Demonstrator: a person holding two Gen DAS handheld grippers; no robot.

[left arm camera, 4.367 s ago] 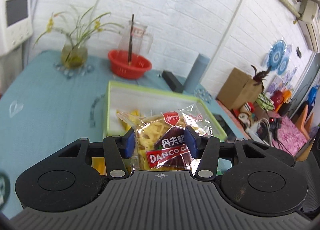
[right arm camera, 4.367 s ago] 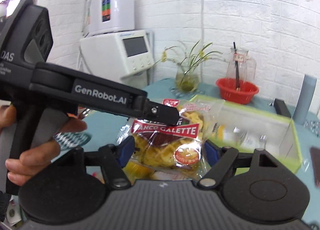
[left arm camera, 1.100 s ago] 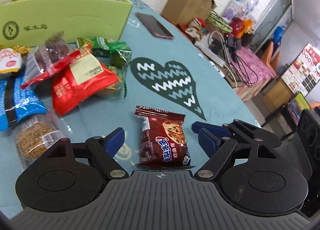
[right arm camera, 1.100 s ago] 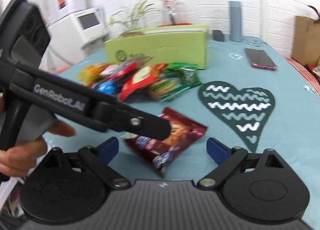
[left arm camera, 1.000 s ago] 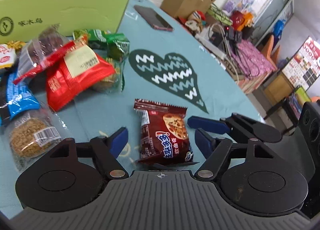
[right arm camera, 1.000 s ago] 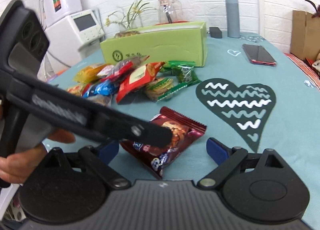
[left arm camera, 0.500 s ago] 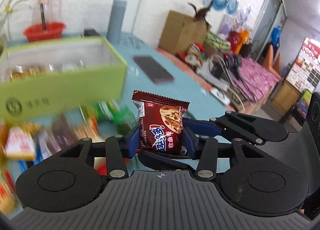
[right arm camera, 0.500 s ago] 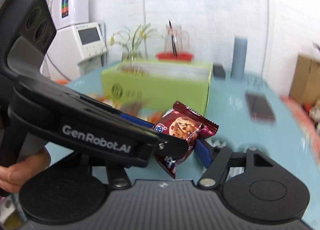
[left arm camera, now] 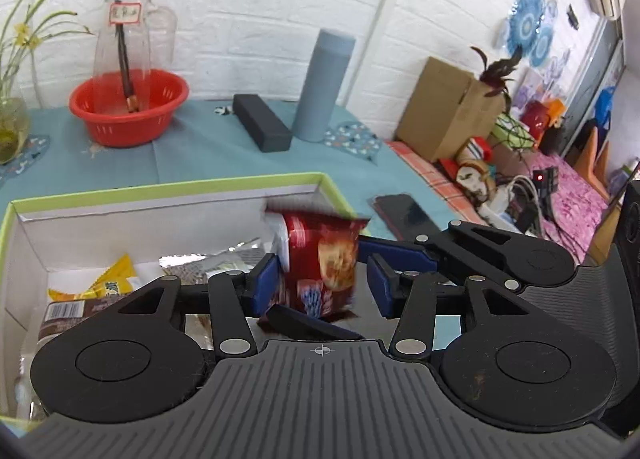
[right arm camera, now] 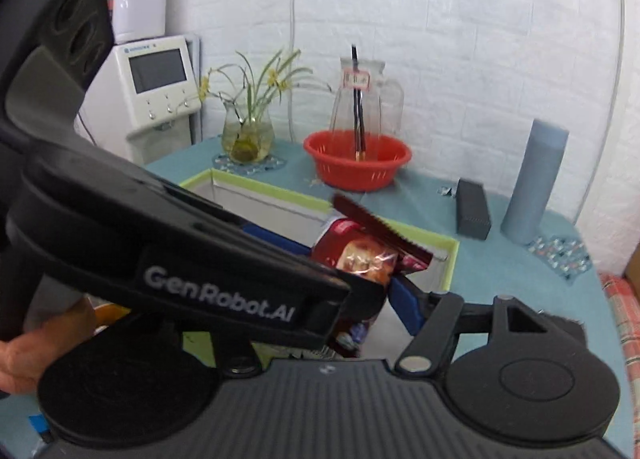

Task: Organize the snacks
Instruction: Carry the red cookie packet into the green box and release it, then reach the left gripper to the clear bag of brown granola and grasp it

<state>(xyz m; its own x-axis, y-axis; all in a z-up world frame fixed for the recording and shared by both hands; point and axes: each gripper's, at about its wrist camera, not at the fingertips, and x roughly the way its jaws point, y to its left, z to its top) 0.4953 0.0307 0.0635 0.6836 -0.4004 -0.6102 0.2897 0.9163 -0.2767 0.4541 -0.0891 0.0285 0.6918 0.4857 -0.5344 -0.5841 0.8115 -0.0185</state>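
While blurred, cookie packet (left arm camera: 320, 267) sits between left gripper (left arm camera: 322, 281) pads.

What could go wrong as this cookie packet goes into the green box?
1. The cookie packet looks blurred between the pads of the left tool while the tool itself is sharp, so it may be slipping. It hangs near the right end wall of the green box and could land outside.
2. The right tool sits very close to the left tool at the packet, so they might knock together.
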